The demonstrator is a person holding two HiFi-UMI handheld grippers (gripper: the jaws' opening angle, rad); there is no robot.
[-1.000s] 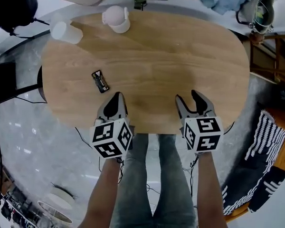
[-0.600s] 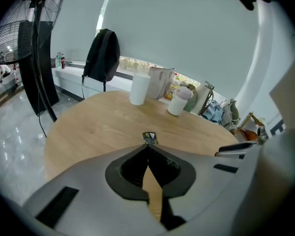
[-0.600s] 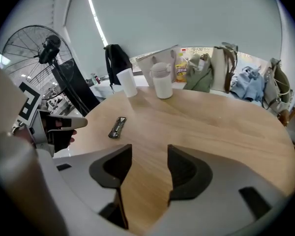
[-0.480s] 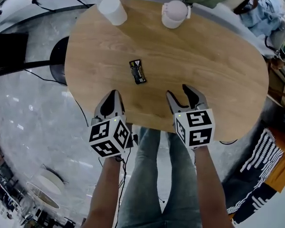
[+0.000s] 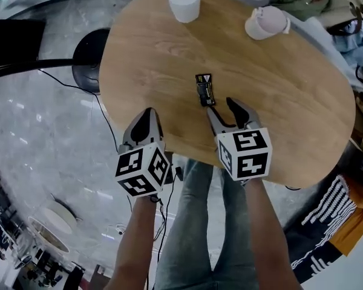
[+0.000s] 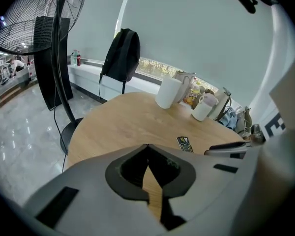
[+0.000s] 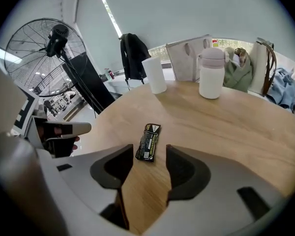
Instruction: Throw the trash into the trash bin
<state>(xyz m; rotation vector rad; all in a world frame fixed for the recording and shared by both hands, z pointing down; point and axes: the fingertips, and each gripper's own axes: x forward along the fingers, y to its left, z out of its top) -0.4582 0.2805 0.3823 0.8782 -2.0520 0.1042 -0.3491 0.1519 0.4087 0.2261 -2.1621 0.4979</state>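
Observation:
A black snack wrapper (image 5: 204,89) lies flat on the oval wooden table (image 5: 290,101). My right gripper (image 5: 221,109) hovers just short of it, open. In the right gripper view the wrapper (image 7: 148,141) has its near end level with the fingertips (image 7: 126,154), and no pad presses on it. The right jaws have just been closing a little, with nothing gripped. My left gripper (image 5: 144,122) is shut and empty over the table's near left edge. The left gripper view shows its tips (image 6: 147,146) meeting, with the wrapper (image 6: 185,144) ahead to the right.
A white cup (image 5: 184,0) and a white lidded flask (image 5: 266,23) stand at the table's far side, with bags behind them. A floor fan (image 7: 39,48) has its round base (image 5: 91,50) left of the table. A black backpack (image 6: 122,53) hangs beyond.
Both grippers have travelled left along the table's near edge. The right gripper has come up to the wrapper, and its jaws stand slightly narrower. The left stays shut.

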